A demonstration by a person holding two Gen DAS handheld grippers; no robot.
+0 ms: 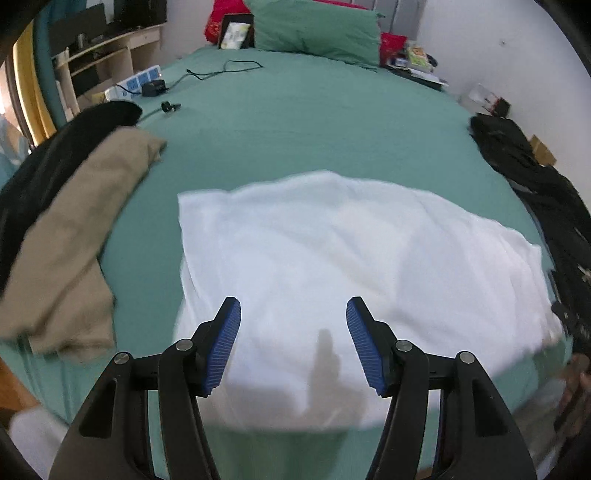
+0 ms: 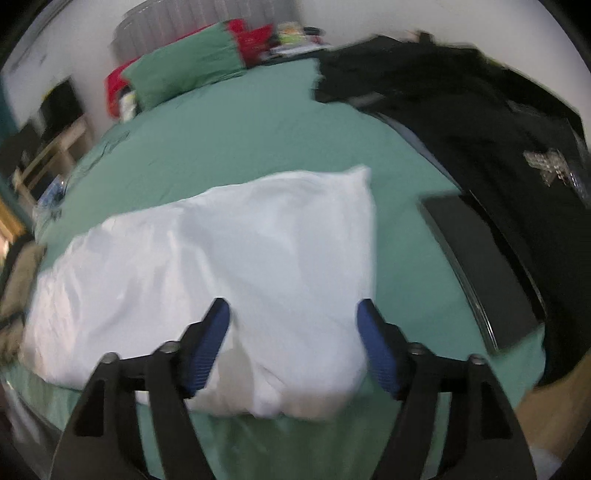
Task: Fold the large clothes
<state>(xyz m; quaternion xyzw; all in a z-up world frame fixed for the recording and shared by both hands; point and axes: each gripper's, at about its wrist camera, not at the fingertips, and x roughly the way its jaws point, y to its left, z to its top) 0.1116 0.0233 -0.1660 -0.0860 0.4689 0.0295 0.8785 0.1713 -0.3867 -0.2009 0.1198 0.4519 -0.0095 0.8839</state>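
Note:
A white garment (image 1: 332, 258) lies folded into a wide rectangle on the green bed sheet (image 1: 295, 122), near the front edge. It also shows in the right wrist view (image 2: 221, 258). My left gripper (image 1: 293, 317) is open and empty, held above the garment's near left part. My right gripper (image 2: 293, 314) is open and empty, held above the garment's near right corner. Both views are blurred.
A tan garment (image 1: 85, 221) and a black one (image 1: 48, 158) lie at the bed's left side. Black clothes (image 2: 480, 110) and a dark flat board (image 2: 484, 269) lie at the right. Green pillow (image 1: 317, 29), cable (image 1: 221, 70) and charger (image 1: 153, 88) sit at the head.

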